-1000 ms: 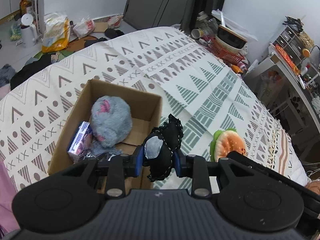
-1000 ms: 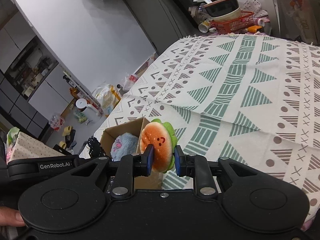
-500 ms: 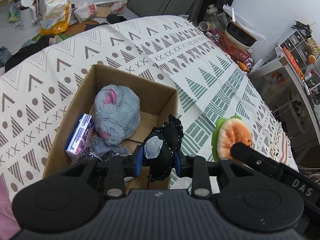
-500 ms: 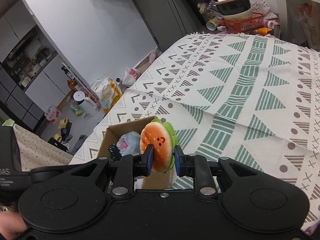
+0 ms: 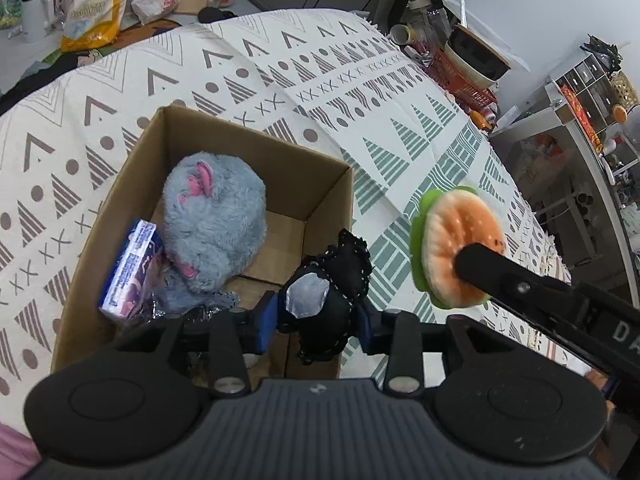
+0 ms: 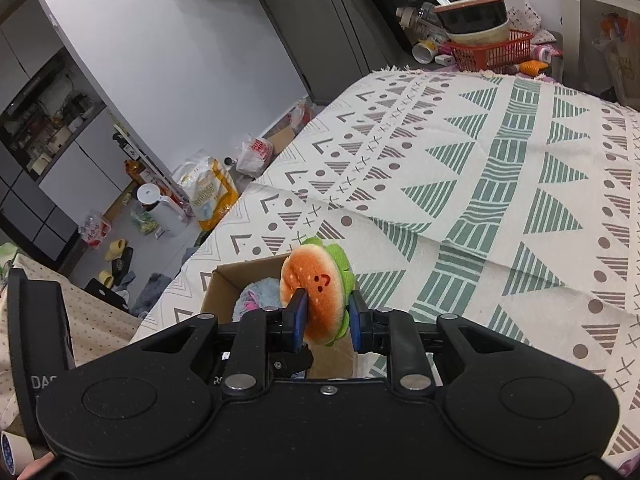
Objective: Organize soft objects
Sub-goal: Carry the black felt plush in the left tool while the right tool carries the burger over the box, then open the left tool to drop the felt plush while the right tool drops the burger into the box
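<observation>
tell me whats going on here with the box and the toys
A person is packing soft toys into a cardboard box on a patterned bedspread. The left claw grips a black plush over the box's near corner. The right claw holds a burger plush just outside it. A grey fluffy toy and a small carton already lie inside.

I see patterned bedspread (image 5: 360, 92) over bed. Red basket (image 6: 490, 50) with stacked bowls beyond far edge. On floor: white kettle (image 6: 160, 210), yellow bag (image 6: 208, 196), slippers (image 6: 114, 248).
</observation>
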Available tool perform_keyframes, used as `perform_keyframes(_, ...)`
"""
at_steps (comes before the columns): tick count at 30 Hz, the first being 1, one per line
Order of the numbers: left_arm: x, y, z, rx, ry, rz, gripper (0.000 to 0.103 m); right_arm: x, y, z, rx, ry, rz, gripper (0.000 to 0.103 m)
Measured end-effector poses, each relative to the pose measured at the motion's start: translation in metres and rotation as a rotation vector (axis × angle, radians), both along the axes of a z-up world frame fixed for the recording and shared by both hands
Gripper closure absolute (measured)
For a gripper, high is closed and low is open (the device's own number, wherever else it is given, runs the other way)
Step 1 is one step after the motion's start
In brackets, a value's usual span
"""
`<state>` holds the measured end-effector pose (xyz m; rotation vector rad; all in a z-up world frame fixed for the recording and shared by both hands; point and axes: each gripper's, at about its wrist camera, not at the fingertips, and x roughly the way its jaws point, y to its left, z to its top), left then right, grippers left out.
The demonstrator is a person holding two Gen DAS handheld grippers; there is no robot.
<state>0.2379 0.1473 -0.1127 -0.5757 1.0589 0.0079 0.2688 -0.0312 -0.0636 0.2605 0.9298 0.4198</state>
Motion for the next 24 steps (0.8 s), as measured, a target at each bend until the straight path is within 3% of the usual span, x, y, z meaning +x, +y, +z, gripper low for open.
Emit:
perform_keyframes(4,0.000,0.009,-0.003,0.020,0.004,0.020,0.057,0.004,0.009,-0.006,0.001,0.020,0.004,0.081)
perform_keyframes(18,-0.002,0.047,0.003,0.039,0.008,0.067,0.057,0.022,0.036,-0.021,0.035,0.069,-0.001,0.080)
perform_keyframes(24,-0.005,0.054,0.004,0.051,0.012,0.078,0.057,0.024,0.043,-0.026,0.039,0.060,-0.009,0.069)
